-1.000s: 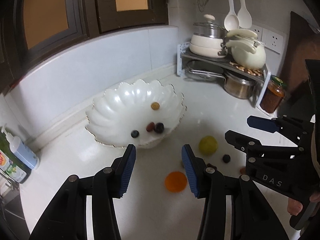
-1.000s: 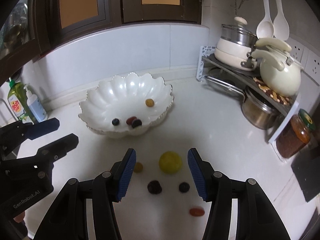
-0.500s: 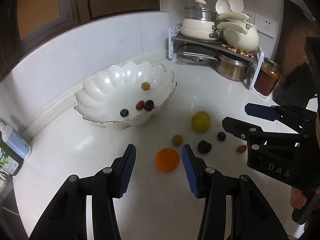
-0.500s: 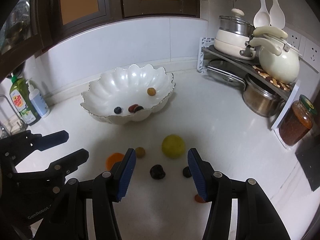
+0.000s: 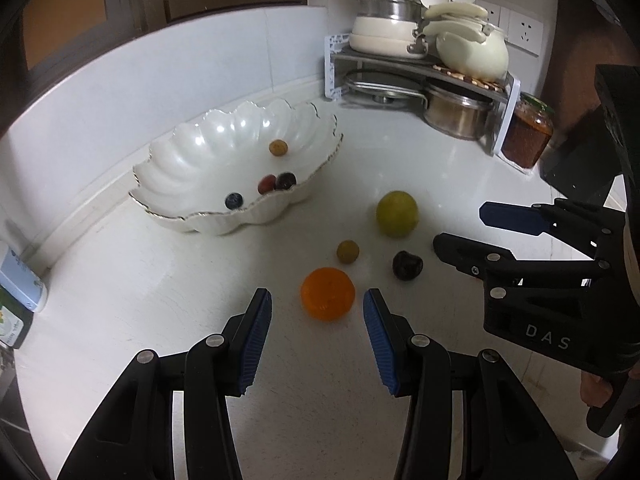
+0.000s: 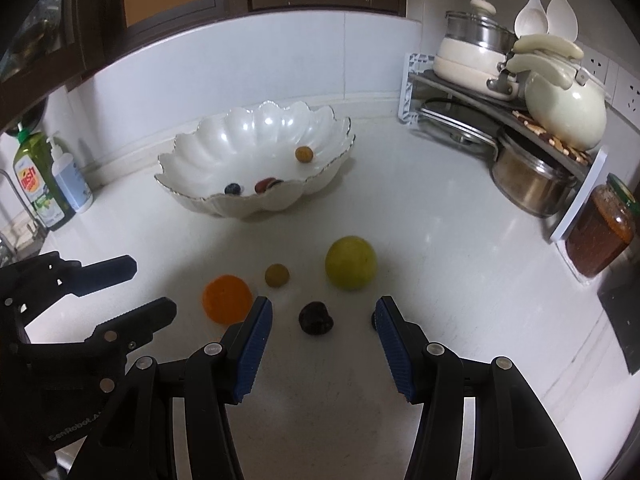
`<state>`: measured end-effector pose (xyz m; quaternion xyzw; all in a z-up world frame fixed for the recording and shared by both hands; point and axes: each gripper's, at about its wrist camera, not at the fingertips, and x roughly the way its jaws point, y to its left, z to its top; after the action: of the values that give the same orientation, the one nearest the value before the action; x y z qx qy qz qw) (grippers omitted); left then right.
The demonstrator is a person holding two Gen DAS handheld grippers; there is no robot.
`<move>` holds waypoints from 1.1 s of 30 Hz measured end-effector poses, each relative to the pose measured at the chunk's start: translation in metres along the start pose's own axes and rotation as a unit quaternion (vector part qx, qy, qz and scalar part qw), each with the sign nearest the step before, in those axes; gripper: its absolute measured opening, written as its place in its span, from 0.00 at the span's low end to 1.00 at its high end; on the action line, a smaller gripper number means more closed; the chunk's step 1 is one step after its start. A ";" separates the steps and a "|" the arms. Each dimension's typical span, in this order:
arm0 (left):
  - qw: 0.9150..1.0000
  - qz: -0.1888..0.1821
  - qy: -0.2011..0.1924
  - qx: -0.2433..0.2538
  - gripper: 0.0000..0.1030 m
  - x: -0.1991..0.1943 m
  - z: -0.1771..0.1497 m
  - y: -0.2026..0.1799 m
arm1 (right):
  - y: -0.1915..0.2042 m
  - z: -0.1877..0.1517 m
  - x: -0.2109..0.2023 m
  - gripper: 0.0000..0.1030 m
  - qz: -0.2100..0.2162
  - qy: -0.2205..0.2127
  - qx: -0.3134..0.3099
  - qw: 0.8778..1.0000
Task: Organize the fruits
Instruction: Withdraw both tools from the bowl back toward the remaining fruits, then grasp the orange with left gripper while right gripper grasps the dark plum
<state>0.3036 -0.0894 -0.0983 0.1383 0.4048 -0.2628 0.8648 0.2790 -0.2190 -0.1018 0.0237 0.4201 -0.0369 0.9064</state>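
Now, line by line:
Left tool (image 5: 317, 312): jaws spread wide and holding nothing, low over the white table (image 5: 120, 312), with the orange fruit (image 5: 328, 294) just ahead of the gap between its blue pads.
Right tool (image 6: 323, 318): jaws also wide apart and holding nothing; a dark wrinkled fruit (image 6: 316, 318) lies on the table between and just beyond its fingertips.
Orange fruit: on the table, near the left tool's tips, apart from the bowl; in the right wrist view it sits just left of the right tool's left finger.
Small tan fruit (image 5: 347, 251): on the table just behind the orange one.
Yellow-green fruit (image 5: 397, 213): the largest, on the table between the bowl and the right tool.
Small dark berry (image 6: 374, 319): mostly hidden behind the right tool's right fingertip.
Scalloped white bowl (image 5: 192, 156): stands toward the back wall and holds a blue berry (image 5: 233, 201), a red fruit (image 5: 267, 184) touching a dark fruit (image 5: 285, 181), and a tan fruit (image 5: 278, 147) farther back.
Corner rack (image 6: 460, 92): carries pots and a cream kettle; a jar (image 6: 600, 236) of red preserve stands beside it.
Soap bottles (image 6: 44, 184): at the left edge of the table.
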 end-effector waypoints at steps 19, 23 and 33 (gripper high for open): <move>0.999 -0.026 0.012 0.039 0.50 0.044 -0.014 0.002 | -0.002 -0.016 0.048 0.53 0.012 0.048 0.003 0.999; 0.998 -0.034 0.013 0.047 0.50 0.051 -0.016 0.001 | -0.003 -0.017 0.055 0.53 0.012 0.053 0.000 0.999; 0.997 -0.043 0.020 0.058 0.50 0.069 -0.018 -0.003 | -0.005 -0.017 0.065 0.53 0.014 0.057 -0.006 0.998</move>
<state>0.3277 -0.1073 -0.1624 0.1762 0.4113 -0.3200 0.8351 0.3079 -0.2259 -0.1625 0.0266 0.4710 -0.0202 0.8815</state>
